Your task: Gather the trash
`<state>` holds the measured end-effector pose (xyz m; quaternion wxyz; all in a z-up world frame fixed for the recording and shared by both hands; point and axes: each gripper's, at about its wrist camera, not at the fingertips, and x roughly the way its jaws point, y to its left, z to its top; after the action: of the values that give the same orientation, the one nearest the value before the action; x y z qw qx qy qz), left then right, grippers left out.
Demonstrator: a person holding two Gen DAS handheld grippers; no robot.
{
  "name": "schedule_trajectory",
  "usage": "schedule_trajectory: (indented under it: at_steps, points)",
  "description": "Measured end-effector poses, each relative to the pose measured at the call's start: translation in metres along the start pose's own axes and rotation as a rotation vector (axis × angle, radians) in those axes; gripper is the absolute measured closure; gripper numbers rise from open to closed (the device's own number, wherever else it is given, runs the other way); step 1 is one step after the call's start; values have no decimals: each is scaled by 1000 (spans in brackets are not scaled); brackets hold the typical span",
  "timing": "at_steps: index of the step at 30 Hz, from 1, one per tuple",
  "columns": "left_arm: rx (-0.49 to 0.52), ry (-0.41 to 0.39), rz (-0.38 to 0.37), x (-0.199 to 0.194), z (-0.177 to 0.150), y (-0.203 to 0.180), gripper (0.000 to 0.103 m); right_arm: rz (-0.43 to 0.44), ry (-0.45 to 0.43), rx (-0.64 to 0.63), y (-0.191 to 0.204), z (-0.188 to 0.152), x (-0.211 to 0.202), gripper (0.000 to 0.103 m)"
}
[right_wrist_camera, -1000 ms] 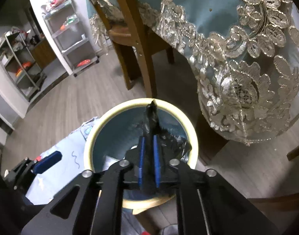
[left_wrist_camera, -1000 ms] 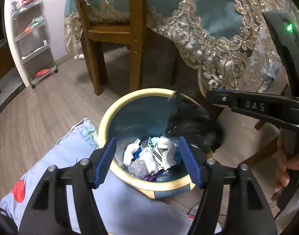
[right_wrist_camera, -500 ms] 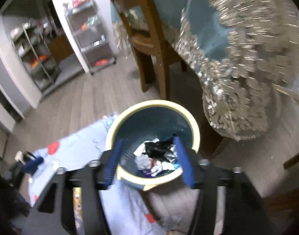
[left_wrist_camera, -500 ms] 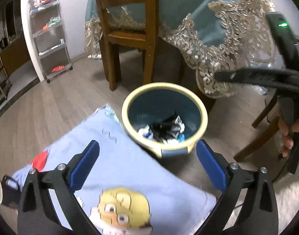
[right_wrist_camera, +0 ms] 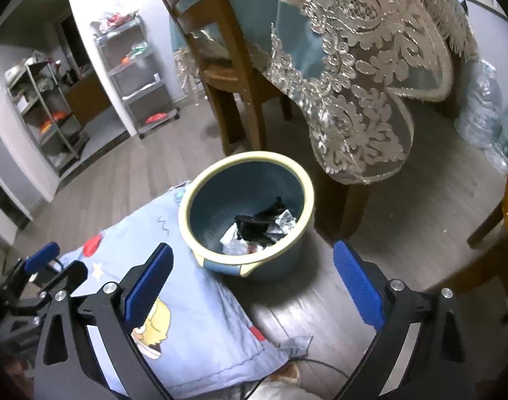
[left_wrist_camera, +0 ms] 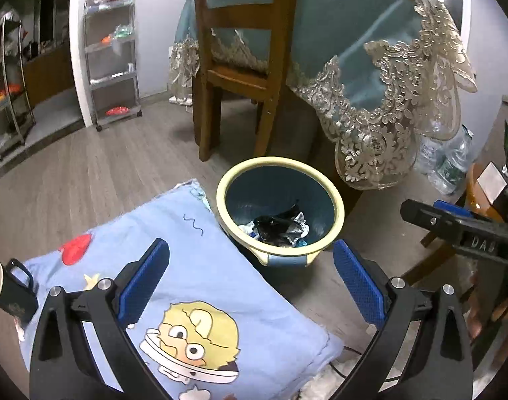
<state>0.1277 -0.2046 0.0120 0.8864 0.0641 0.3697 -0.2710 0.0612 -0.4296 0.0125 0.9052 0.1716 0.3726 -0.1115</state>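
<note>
Blue-padded and angled down toward the floor, the left gripper [left_wrist_camera: 250, 280] hangs with its jaws spread wide and bare; the right gripper [right_wrist_camera: 252, 281] points down likewise, its jaws opening with nothing between them. The blue trash bin [left_wrist_camera: 333, 200] with a cream rim stands on the wood floor beyond both, apart from the pads, crumpled black and white trash [left_wrist_camera: 277, 228] lying at its bottom. A light-blue cartoon cushion [left_wrist_camera: 204, 286] lies just beside the bin under the grippers, a dark mug [left_wrist_camera: 12, 288] at its left. Behind stand a wooden chair [left_wrist_camera: 240, 63] and a lace-edged teal tablecloth [left_wrist_camera: 363, 60].
</note>
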Motion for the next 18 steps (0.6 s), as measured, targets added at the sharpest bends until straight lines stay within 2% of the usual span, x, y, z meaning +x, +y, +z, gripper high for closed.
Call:
schedule_trajectory:
  at_steps: [6, 12, 18]
  points:
    - [19, 19, 45, 3, -2, -1, 6, -12, -31, -1, 2, -2, 1, 7]
    - [-14, 14, 45, 2, 0, 8, 6, -15, -31, -16, 6, -2, 2, 7]
    - [7, 12, 73, 1, -2, 9, 6, -16, -28, -36, 11, -3, 3, 7]
